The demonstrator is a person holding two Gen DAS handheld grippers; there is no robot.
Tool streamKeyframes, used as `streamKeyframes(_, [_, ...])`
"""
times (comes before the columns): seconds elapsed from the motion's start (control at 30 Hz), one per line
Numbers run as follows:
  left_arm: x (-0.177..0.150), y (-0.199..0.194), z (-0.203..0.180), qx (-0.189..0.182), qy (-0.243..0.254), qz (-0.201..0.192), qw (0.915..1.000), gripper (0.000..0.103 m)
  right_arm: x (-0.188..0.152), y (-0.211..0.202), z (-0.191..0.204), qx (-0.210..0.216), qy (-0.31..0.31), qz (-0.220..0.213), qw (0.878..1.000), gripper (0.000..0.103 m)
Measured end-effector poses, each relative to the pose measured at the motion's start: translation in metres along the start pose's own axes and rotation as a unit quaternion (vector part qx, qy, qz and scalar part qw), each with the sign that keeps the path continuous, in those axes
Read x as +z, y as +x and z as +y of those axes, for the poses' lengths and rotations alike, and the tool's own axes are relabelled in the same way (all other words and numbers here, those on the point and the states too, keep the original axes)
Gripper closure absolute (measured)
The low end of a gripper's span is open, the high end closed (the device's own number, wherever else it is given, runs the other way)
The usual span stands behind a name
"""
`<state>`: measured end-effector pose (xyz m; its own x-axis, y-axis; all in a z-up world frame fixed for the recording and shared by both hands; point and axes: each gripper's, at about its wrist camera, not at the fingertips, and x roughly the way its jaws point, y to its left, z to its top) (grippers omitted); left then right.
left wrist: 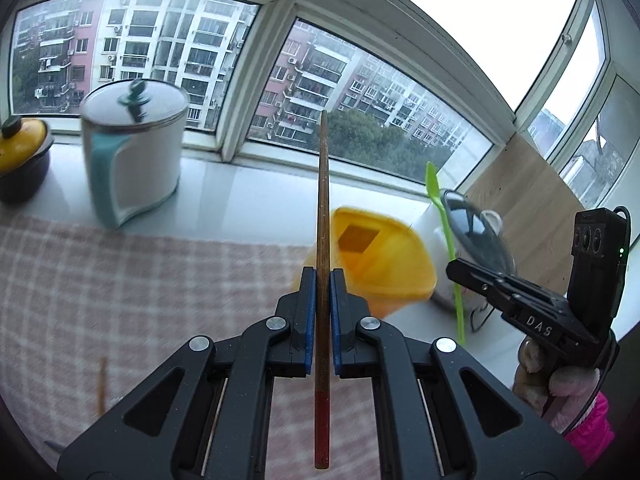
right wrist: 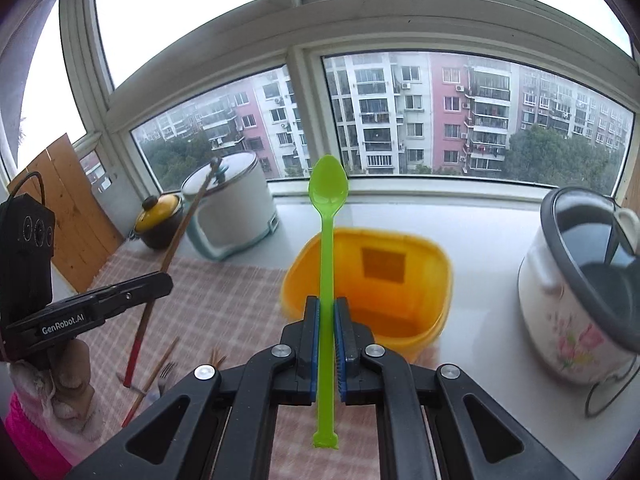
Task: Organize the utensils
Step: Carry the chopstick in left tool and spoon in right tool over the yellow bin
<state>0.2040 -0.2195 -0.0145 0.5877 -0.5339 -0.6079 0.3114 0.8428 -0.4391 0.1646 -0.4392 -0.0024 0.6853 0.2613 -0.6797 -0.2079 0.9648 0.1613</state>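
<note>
Closest to my left camera, the left gripper [left wrist: 323, 276] has its blue pads clamped on a single wooden chopstick [left wrist: 323, 216], whose red-painted end sticks back toward the lens while the plain tip points up at the window. On my other feed the right gripper [right wrist: 327, 306] is pinched the same way around the handle of a green plastic spoon [right wrist: 327, 240], bowl end up and facing me. Both utensils are held in the air near a yellow plastic bin [right wrist: 372, 280], which stands open partly on the pink checked cloth [right wrist: 224, 292] and partly on the white counter [right wrist: 472, 240]; the spoon's handle crosses in front of the bin's left rim. From the right side I can see a few more chopsticks and a fork [right wrist: 166, 372] lying on the cloth at lower left, somewhat blurred. A flowered rice cooker [right wrist: 576, 304] sits to the right of the bin. Farther back along the sill stand a tall white pot with a teal handle [left wrist: 134, 148] and a small dark pot with a yellow lid [left wrist: 22, 160].
</note>
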Motion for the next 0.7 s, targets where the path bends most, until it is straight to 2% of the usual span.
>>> streamKeyframes(0.33, [0.042,0.044,-0.027,-0.016,-0.008,-0.023,0.9996,0.099,0.034,0.018,-0.023,-0.017,-0.002,-0.017,1.000,0.099])
streamKeyframes(0.7, [0.056,0.108,-0.039,-0.023,-0.007,-0.023,0.9994,0.099,0.044,0.057,-0.052,-0.027,0.023,-0.020,0.999,0.099])
